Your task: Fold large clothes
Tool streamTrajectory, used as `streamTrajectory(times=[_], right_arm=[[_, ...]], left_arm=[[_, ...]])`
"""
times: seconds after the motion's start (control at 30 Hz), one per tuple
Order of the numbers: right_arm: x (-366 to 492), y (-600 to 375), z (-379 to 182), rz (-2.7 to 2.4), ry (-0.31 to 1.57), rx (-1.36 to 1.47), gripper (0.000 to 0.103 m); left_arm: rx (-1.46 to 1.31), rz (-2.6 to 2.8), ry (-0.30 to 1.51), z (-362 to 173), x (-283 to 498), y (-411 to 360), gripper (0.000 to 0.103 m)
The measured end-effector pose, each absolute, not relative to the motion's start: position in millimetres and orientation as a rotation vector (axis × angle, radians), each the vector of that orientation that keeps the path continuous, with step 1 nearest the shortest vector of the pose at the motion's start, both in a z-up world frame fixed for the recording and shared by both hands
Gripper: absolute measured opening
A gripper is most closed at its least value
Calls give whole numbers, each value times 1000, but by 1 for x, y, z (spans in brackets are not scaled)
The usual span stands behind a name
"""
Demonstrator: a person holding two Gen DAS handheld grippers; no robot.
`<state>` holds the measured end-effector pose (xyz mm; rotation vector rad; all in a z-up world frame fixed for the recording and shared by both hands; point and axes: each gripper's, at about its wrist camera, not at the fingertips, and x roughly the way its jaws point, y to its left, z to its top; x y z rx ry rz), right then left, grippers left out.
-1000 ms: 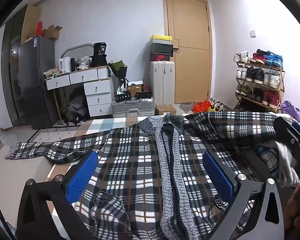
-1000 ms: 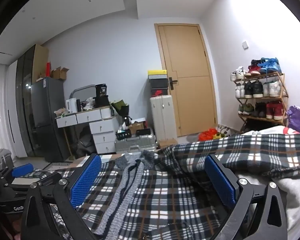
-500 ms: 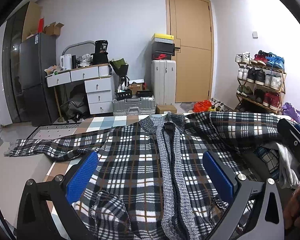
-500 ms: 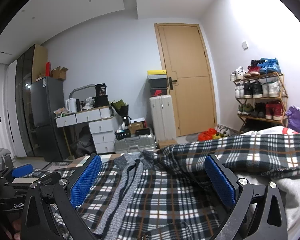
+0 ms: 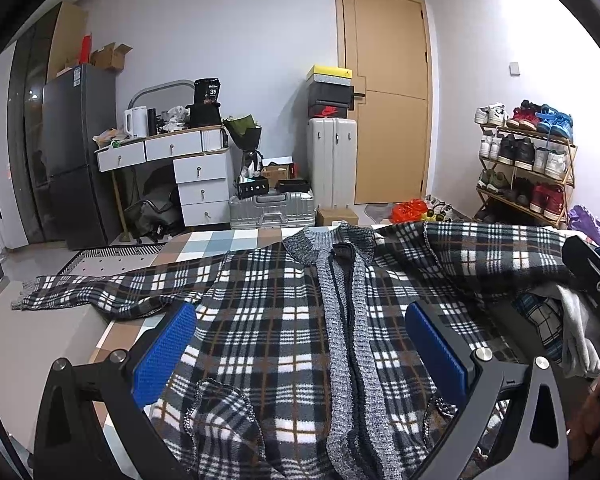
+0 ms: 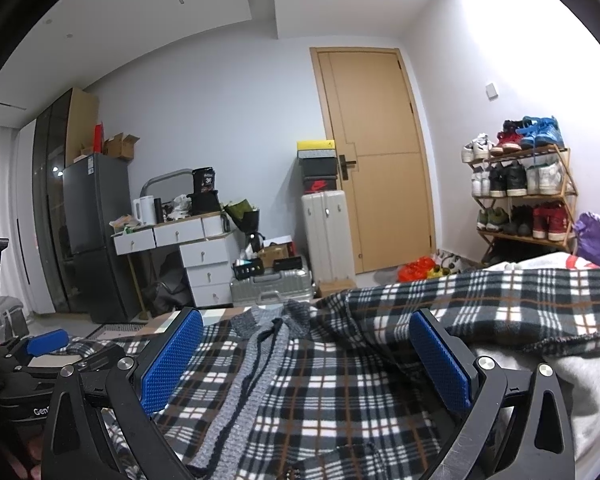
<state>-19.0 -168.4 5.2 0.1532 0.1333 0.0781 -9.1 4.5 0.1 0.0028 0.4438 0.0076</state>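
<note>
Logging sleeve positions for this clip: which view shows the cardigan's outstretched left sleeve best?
Left wrist view: the sleeve lies flat, cuff to shoulder, all visible. In the right wrist view the left claw hides most of it.

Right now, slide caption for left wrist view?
Left gripper open above a plaid cardigan spread flat, one sleeve stretched out.

1. "36" is printed in white on the black bag (image 5: 206,102) on the desk.
2. "Gen", cut off, is printed on the left gripper's black body (image 6: 40,411).
</note>
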Motion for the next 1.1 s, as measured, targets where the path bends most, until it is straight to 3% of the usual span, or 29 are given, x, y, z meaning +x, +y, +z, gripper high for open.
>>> streamTrajectory(times=[1.1], right_arm=[[-17, -171, -1, 76, 153, 172, 103]], left_arm=[[9, 5, 448, -1, -8, 1, 102]])
